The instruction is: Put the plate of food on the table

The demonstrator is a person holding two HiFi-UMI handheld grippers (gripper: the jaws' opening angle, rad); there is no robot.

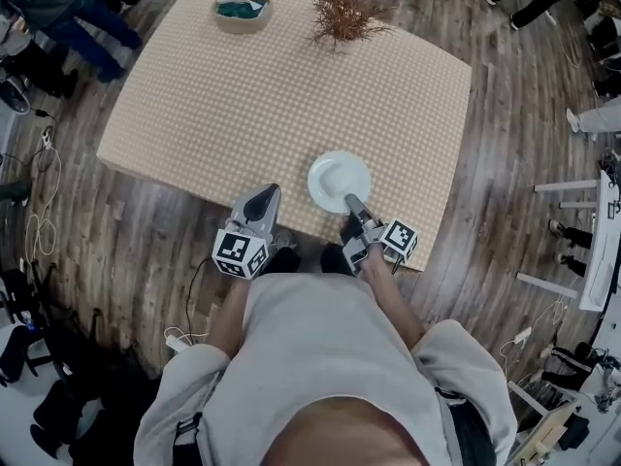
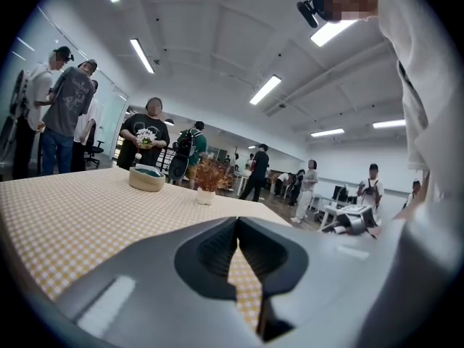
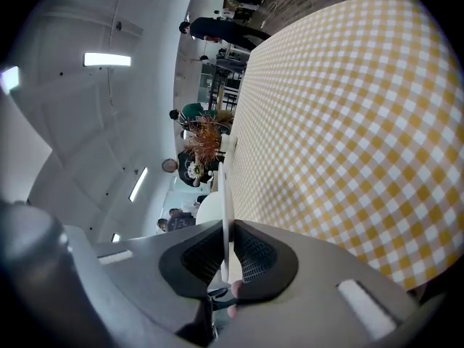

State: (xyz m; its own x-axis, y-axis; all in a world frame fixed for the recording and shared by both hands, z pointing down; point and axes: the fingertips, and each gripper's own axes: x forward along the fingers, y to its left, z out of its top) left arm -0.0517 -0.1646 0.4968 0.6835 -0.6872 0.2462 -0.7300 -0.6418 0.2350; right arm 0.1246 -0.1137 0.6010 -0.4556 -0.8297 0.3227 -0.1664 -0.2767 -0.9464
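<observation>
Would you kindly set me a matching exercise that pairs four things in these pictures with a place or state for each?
Things:
1. plate
2. bowl
3. plant
4. left gripper

Places or states:
A. shut, nothing between its jaws
B. far left of the table, something teal inside
C. white, rim clamped by the right gripper
D. brown and dry, at the table's far edge

Pairs: 1-C, 2-B, 3-D, 4-A
</observation>
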